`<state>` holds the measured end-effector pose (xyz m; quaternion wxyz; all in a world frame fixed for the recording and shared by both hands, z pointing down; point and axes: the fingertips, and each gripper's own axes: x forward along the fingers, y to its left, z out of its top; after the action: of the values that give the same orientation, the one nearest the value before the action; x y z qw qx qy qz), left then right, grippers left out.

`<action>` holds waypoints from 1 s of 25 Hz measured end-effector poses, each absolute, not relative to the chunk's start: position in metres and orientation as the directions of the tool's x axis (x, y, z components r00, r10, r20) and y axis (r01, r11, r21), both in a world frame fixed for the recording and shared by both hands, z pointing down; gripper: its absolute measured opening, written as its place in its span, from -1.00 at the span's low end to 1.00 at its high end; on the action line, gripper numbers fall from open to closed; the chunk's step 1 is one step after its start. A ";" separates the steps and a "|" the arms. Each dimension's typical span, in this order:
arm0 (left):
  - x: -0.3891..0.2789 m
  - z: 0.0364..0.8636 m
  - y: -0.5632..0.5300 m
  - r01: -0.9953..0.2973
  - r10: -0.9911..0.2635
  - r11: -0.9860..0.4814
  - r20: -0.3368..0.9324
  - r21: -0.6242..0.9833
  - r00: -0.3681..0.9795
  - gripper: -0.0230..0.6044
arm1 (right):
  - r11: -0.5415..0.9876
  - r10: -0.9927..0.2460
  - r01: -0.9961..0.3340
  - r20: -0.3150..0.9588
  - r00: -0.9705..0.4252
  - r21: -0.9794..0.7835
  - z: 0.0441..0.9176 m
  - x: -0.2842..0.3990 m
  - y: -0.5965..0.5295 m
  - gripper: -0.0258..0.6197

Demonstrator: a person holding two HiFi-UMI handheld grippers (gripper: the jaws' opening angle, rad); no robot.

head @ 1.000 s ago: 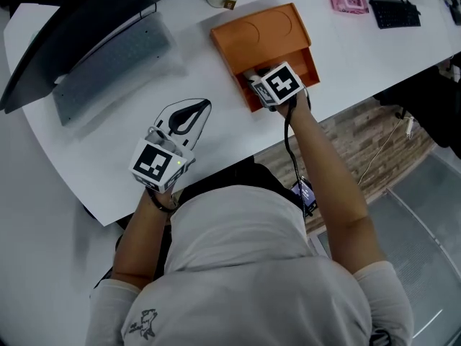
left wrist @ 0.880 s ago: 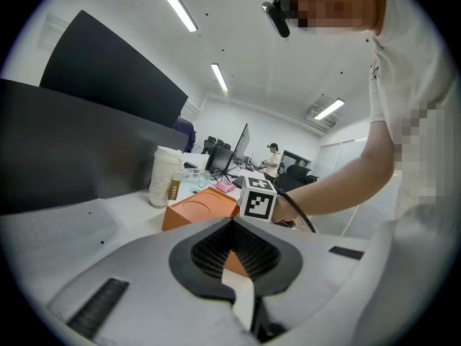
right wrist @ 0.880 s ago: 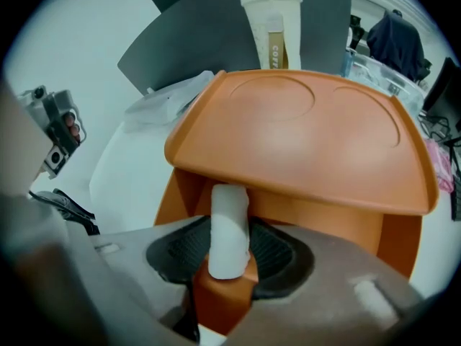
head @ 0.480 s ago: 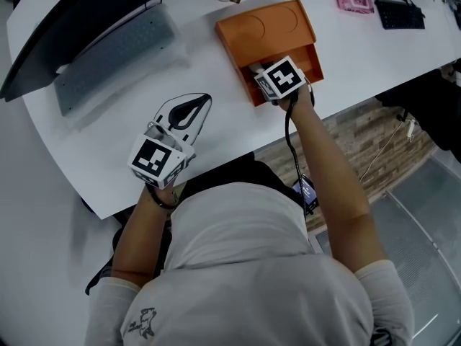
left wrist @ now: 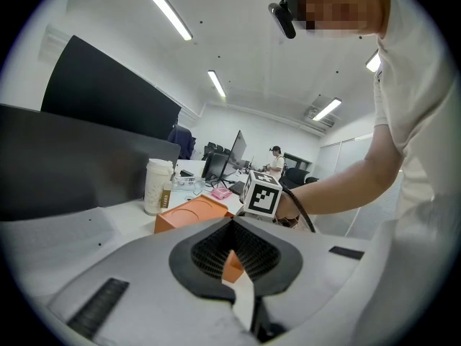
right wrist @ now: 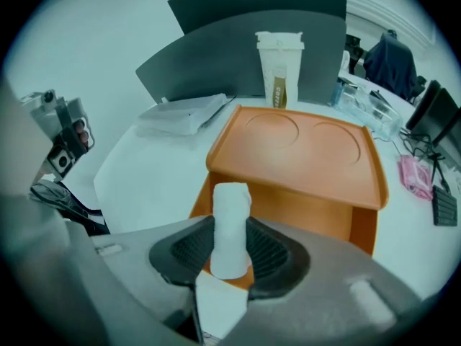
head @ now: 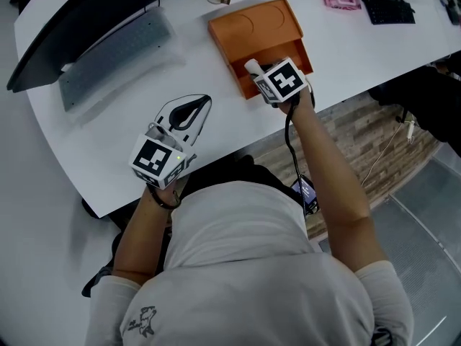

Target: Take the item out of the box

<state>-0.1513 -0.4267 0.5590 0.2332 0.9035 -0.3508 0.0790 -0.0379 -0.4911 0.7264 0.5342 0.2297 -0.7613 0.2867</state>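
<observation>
Right claw (right wrist: 230,254) clamped on white roll (right wrist: 230,207), long axis along jaws, tip toward orange box (right wrist: 302,153), left claw (left wrist: 230,254) together

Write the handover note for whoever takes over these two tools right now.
Right tool: jaws have just been closing and are now shut on the white roll. It points steeply down at the orange box.
Left tool: jaws together, nothing in them, over the white desk, apart from the box.
Done: roll gripped, upright, at the box's open compartment.
Left: lift the roll clear of the box, then probably set it on the desk.
</observation>
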 end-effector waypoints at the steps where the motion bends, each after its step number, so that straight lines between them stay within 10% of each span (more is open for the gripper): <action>1: -0.149 0.554 -0.424 -0.671 -0.600 -0.648 0.302 0.360 0.741 -0.93 | 0.732 -0.052 -0.655 0.943 -0.329 -0.188 0.720 -0.037 -0.489 -0.50; 25: -0.133 0.400 -0.348 -0.699 -0.679 -0.686 0.167 0.200 0.714 -0.93 | 0.767 -0.506 -0.638 0.557 -0.659 -0.058 0.447 -0.015 -0.401 -0.51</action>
<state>-0.1326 -0.3482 0.3997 0.1253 0.9174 -0.3757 0.0399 -0.0150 -0.4011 0.4465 0.2648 0.3171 -0.9020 0.1255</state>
